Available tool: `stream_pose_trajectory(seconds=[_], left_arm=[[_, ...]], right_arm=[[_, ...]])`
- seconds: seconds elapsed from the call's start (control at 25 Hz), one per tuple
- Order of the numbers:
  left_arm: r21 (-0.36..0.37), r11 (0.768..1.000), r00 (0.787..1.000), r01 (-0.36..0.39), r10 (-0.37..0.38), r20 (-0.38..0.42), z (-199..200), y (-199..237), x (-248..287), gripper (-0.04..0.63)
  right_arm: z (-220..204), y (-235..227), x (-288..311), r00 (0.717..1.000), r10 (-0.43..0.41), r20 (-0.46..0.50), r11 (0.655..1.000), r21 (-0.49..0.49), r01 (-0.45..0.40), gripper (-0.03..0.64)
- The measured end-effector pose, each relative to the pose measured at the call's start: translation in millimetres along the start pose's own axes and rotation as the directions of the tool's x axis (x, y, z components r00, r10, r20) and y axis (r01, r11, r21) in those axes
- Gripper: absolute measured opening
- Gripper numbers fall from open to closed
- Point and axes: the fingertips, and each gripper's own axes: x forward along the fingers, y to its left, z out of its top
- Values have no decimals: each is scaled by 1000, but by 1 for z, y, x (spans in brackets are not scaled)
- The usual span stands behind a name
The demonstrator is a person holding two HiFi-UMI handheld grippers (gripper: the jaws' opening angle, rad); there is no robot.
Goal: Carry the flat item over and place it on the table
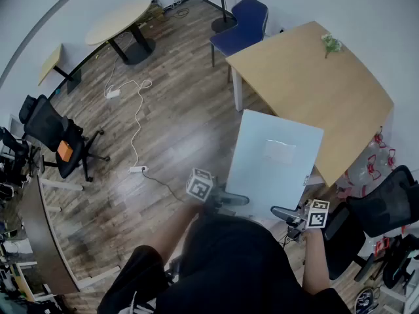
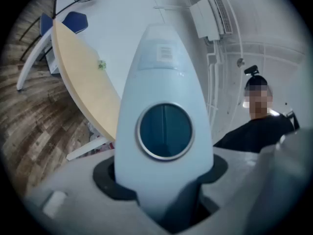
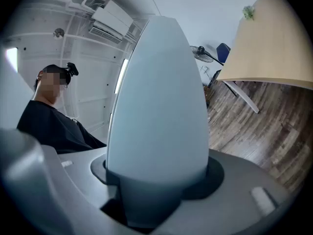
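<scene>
1. The person's dark torso hides both forearms in the head view. In each gripper view the pale blue-grey flat rectangular panel (image 1: 278,159) blocks most of the room.
2. There is one panel, two grippers, one light wooden table (image 1: 314,90) and one blue chair (image 1: 243,19).
3. The left gripper (image 1: 234,200) and right gripper (image 1: 286,212) reach forward side by side. Each has its jaws clamped on the panel's near edge, holding it aloft near the table's edge.
</scene>
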Motion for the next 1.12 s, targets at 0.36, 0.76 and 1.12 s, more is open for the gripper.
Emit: stream_pose_trajectory(seconds=[0.36,0.76,1.12], left_arm=[[-60,998,999,-32,31,-21,-5,3,-16,319],[-75,997,999,-25,27,31,41,35,-52,319],[-95,995,999,-2,5,34,139,97,-122,322]], right_arm=[[-12,-4,16,1000,8,11,997,75,-9,311],[30,-35,57,1000,1,-13,997,80,0,311],[111,-97,136,999,-50,8,993,108,49,311]])
